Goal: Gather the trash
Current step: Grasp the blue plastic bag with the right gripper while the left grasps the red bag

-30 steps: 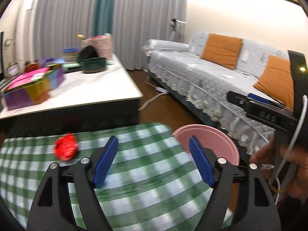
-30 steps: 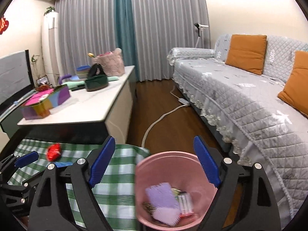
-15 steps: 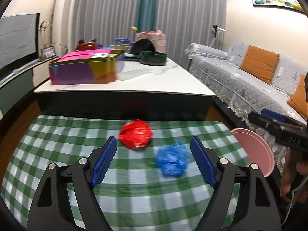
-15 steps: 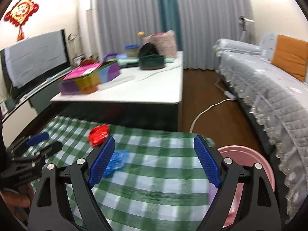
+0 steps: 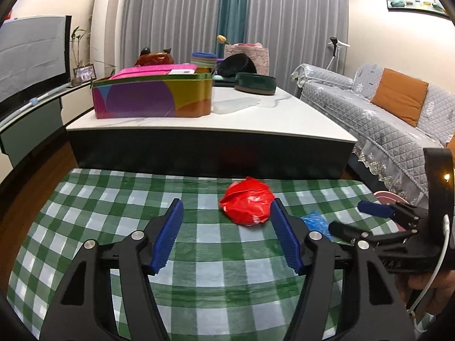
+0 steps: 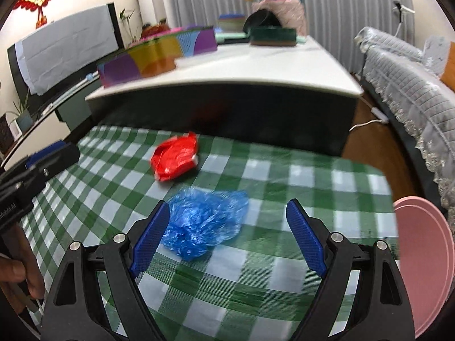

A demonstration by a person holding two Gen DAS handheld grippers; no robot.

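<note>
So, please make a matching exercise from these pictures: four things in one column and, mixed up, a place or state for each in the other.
Things:
1. red wad
2. blue wad
3. pink bin
4. colourful box

Places or states:
a. on the white table behind
b. beside the checked cloth's right edge
c. in front of the open left gripper
d. in front of the open right gripper, near its left jaw

Pairs: 1-c, 2-d, 3-b, 4-a
</note>
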